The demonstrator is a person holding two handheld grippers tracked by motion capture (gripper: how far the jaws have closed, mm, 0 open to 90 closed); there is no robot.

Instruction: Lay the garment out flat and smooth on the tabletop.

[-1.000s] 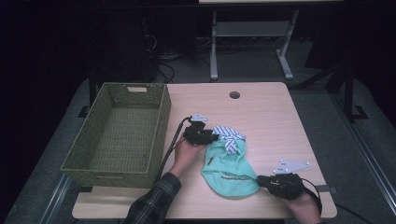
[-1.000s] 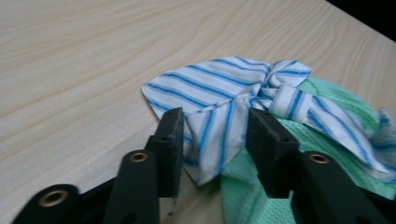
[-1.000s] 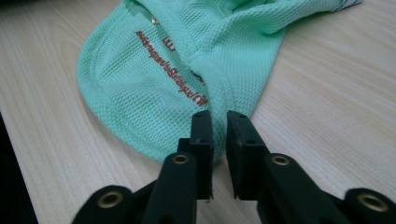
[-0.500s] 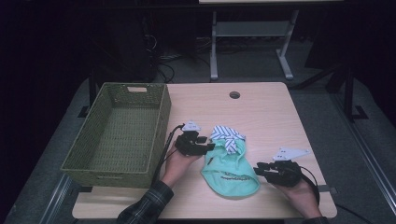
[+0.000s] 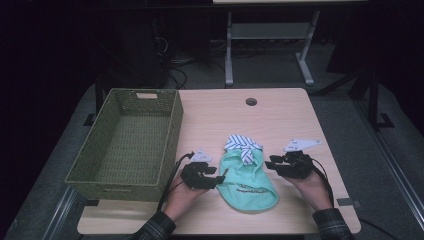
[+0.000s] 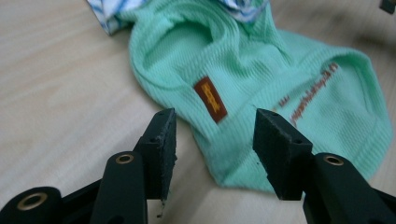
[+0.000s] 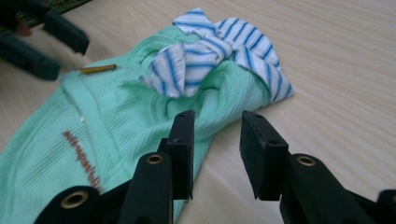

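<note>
**Jaws apart beside the green garment**

Our left gripper (image 5: pixel 220 176) and right gripper (image 5: pixel 270 164) flank the mint ribbed garment (image 5: pixel 247 177), jaws apart, empty; the right's have just been opening. Our left gripper view reveals a red label (image 6: pixel 210 99). Pale wood surface (image 5: pixel 220 115), woven basket (image 5: pixel 170 140) left, dark room.

Plaid sleeves (image 5: pixel 156 229); black hand-held gripper (image 5: pixel 218 178), brass eyelets, trailing cable.

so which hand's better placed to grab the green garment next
Probably the left tool: its open jaws already straddle the edge of the green garment. The right tool is open too, with only one jaw over the cloth.
</note>
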